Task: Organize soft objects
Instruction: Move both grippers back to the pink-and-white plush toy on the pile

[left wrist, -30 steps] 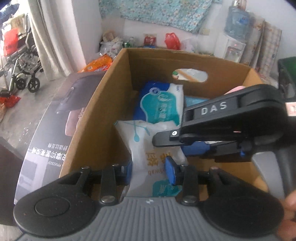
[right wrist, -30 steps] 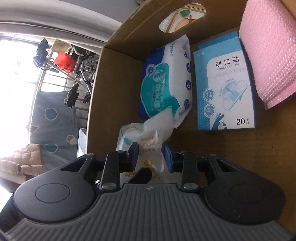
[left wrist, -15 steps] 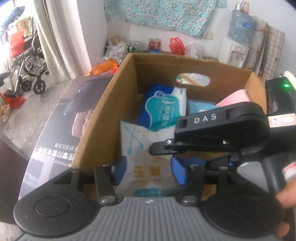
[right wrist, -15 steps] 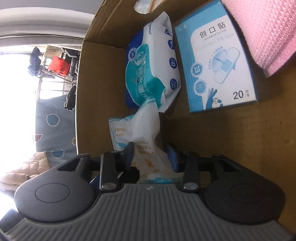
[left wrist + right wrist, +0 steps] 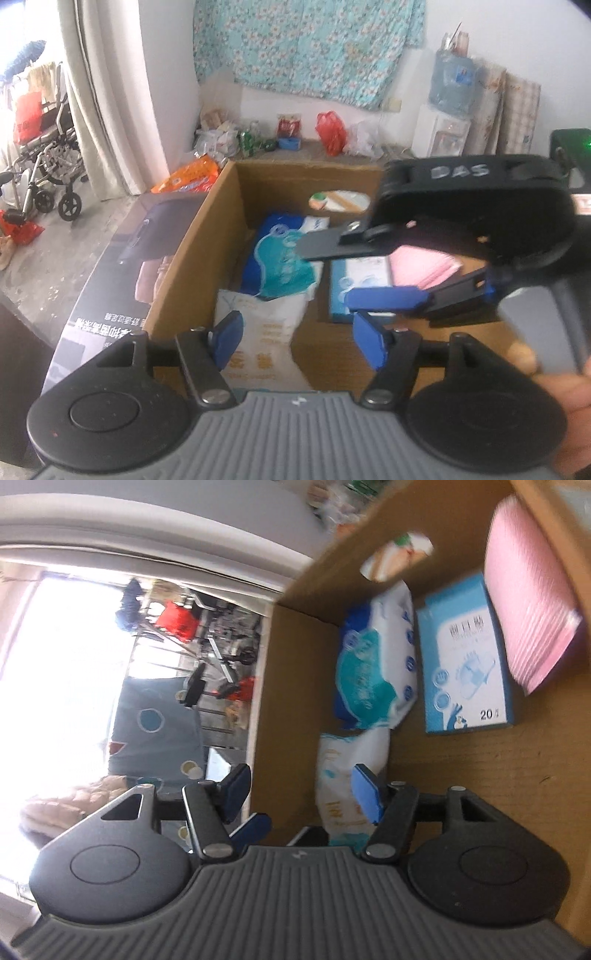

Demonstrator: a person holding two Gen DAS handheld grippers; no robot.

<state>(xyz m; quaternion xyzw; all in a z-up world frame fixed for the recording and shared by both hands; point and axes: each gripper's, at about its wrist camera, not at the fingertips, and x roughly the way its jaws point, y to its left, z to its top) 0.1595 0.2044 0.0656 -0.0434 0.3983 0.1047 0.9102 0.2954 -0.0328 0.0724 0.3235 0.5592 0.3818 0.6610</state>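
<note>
Inside the cardboard box point(image 5: 184, 258), against its left wall: white cotton-swab pouch point(image 5: 266, 325), lying on the box floor, upper end tucked under the blue-and-teal wipes pack point(image 5: 280, 266). Beside the wipes, toward the right wall: blue plaster box point(image 5: 360, 273) marked "20", then pink ribbed pad point(image 5: 424, 264) leaning on the right wall. Oval handle cut-out in the far wall.

Just above the pouch's near end: left hand-held gripper point(image 5: 299, 339), jaws opening, blue pads clear of the pouch on both sides, nothing gripped. Across the box from the right: right hand-held gripper point(image 5: 365, 275), black body marked "DAS", jaws likewise opening, held by a hand point(image 5: 576, 406) at the lower right edge. From the right wrist view: right hand-held gripper point(image 5: 301, 794) with one pad in front of the pouch point(image 5: 343, 775), not pressing it; wipes pack point(image 5: 373, 672), plaster box point(image 5: 465, 664) and pink pad point(image 5: 528, 605) beyond.

Left of the box: flat printed carton point(image 5: 122, 266). Beyond: grey floor, wheelchair point(image 5: 44, 162) by a pale curtain, floral cloth point(image 5: 306, 48) on the wall, red bag point(image 5: 332, 133), water dispenser point(image 5: 447, 118).
</note>
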